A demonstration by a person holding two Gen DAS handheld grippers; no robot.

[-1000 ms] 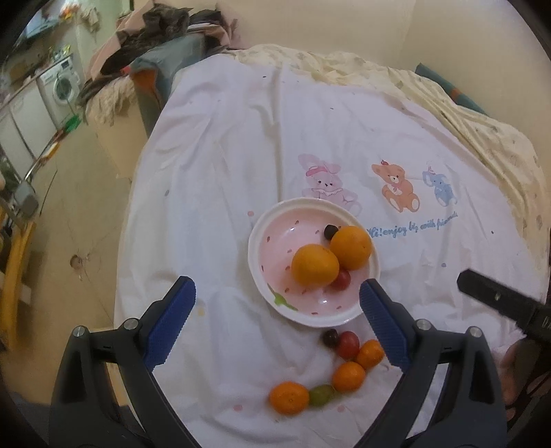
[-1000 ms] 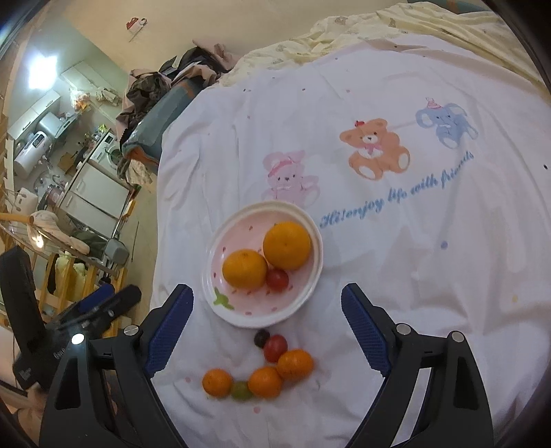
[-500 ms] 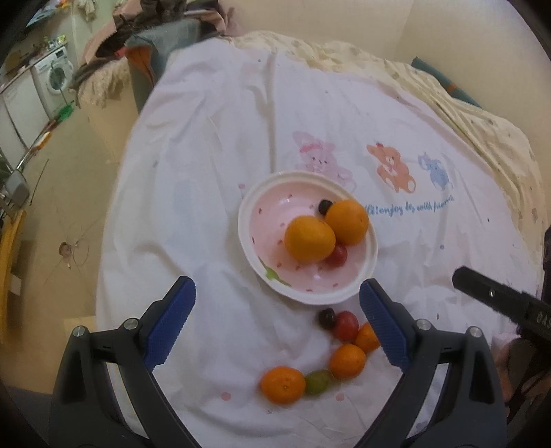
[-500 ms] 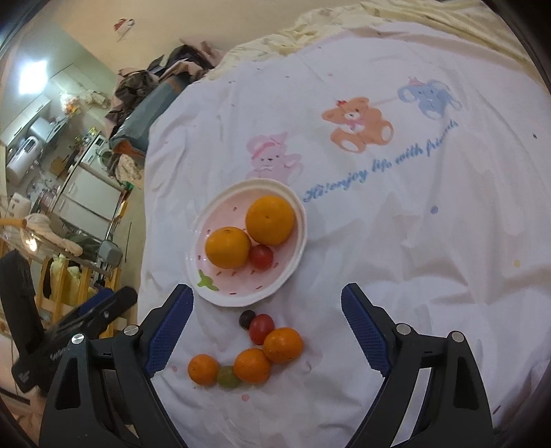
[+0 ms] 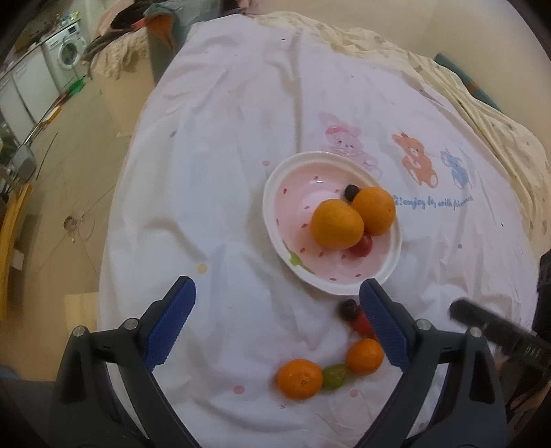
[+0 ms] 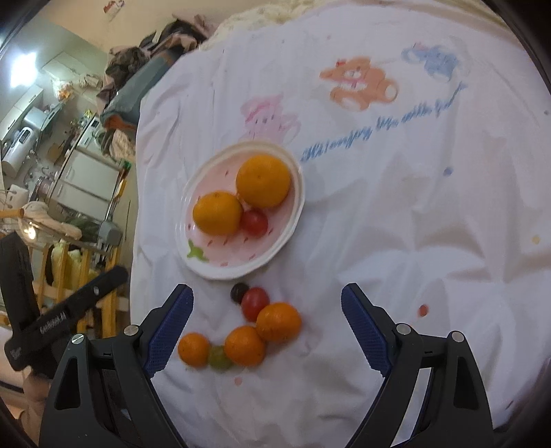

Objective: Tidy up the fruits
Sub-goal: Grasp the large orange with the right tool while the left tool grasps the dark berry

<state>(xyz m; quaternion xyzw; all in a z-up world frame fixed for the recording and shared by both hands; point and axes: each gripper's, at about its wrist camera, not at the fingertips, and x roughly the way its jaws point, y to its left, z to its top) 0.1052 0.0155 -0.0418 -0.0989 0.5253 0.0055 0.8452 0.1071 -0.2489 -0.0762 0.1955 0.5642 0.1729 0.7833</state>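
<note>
A pink bowl (image 5: 279,193) (image 6: 206,265) on the white cloth holds two oranges (image 5: 337,224) (image 6: 263,181), a red tomato (image 6: 254,222) and a dark grape (image 5: 351,192). In front of it lie loose fruits: three small oranges (image 6: 278,321), a red tomato (image 6: 254,303), a dark grape (image 6: 238,292) and a green grape (image 6: 218,356). My left gripper (image 5: 275,327) is open and empty, above the cloth left of the loose fruits. My right gripper (image 6: 267,331) is open and empty, with the loose fruits between its fingers in view.
The white cloth with cartoon animals (image 6: 361,82) covers a bed. Its left edge drops to the floor (image 5: 69,172). Clothes are piled at the far end (image 5: 144,17). A washing machine (image 5: 67,51) stands far left.
Both grippers have come lower and closer to the fruits. The bowl and loose fruits look larger. No fruit has moved.
</note>
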